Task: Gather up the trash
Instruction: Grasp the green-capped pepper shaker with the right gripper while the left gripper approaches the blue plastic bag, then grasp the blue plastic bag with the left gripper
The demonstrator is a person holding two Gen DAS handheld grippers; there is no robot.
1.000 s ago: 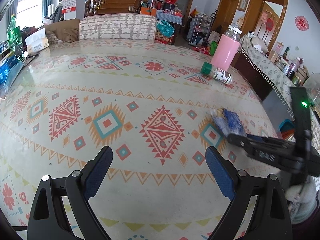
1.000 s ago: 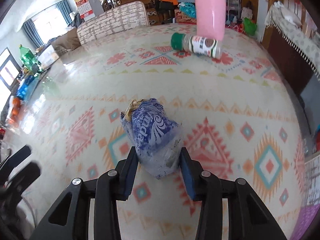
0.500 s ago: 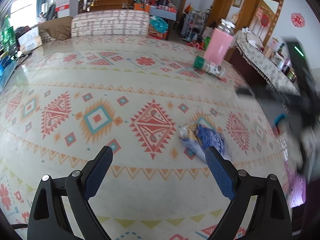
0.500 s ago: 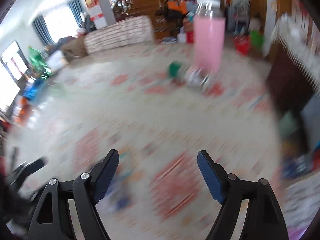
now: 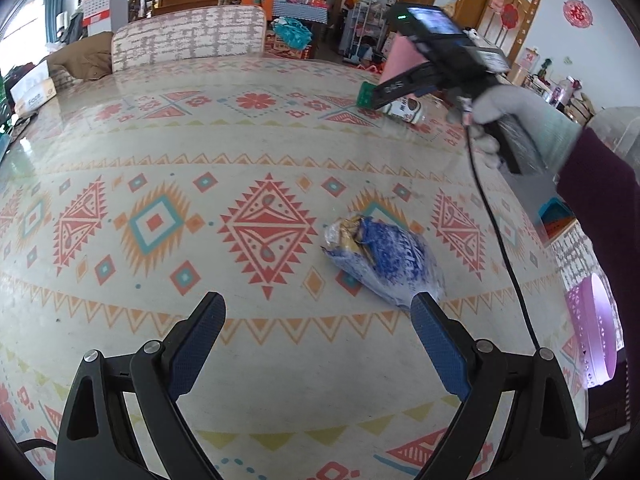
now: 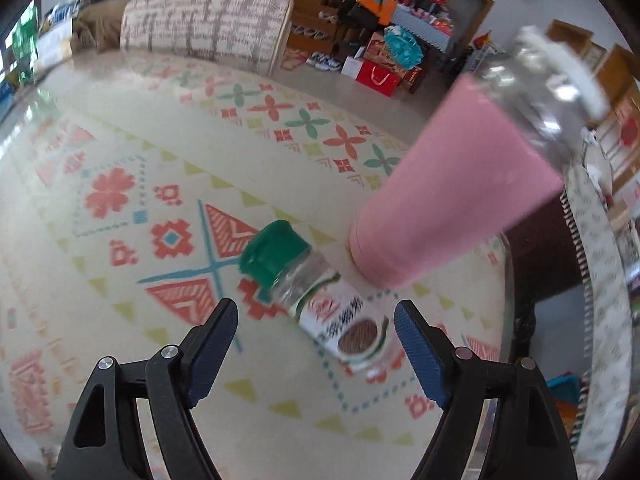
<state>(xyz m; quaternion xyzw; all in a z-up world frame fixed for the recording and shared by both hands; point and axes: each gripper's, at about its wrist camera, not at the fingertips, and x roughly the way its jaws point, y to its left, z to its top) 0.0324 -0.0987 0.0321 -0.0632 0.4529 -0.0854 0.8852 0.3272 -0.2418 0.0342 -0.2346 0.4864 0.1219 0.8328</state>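
Note:
A crumpled blue and clear plastic wrapper [image 5: 382,258] lies on the patterned table [image 5: 160,152], just ahead of my open, empty left gripper [image 5: 318,312], near its right finger. A small clear spice bottle with a green cap [image 6: 320,296] lies on its side at the far right of the table; it also shows in the left wrist view [image 5: 402,109]. My right gripper [image 6: 316,322] is open and empty, its jaws on either side of the bottle, just short of it. The right gripper also shows in the left wrist view [image 5: 374,96].
A tall pink bottle with a clear top [image 6: 460,200] stands right behind the spice bottle, near the table's right edge. A patterned chair back [image 5: 188,36] stands at the far side. A tissue box [image 5: 34,94] sits far left. A pink basket [image 5: 592,328] is off the table's right.
My right gripper let go of the blue wrapper, which now lies on the table. It swung away to the far right and now faces the spice bottle. My left gripper stayed open.

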